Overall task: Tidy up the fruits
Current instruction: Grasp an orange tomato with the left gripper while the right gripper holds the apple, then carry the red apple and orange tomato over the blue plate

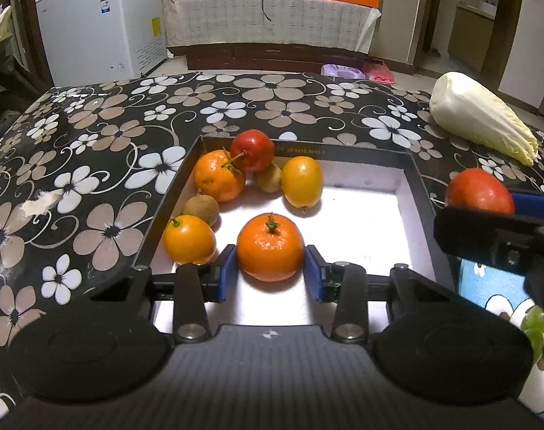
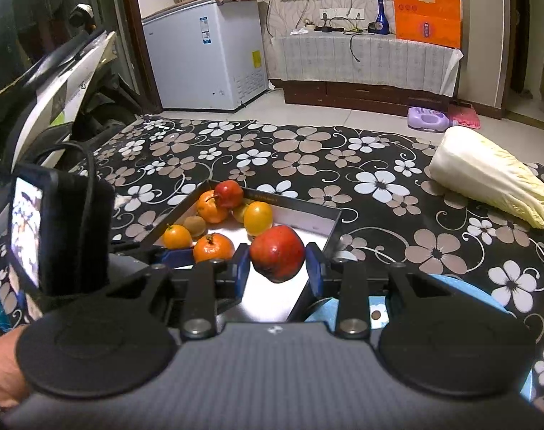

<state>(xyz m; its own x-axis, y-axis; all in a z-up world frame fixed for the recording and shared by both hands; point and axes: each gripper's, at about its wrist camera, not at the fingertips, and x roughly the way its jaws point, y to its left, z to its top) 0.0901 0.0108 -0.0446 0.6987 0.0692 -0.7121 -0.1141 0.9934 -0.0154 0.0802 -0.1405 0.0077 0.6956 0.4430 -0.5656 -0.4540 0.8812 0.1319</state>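
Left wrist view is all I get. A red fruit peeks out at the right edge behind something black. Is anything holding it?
Observer: Yes. The right gripper has the red fruit clamped between its two blue pads.
Operator: Is there anything on the other side that I can't see?
Observer: A small lit screen in a black casing sits at the left of the right wrist view, with a dark cable arching over it.
Operator: Any sign of a person?
Observer: Part of a bare hand shows in that view's lower left corner.
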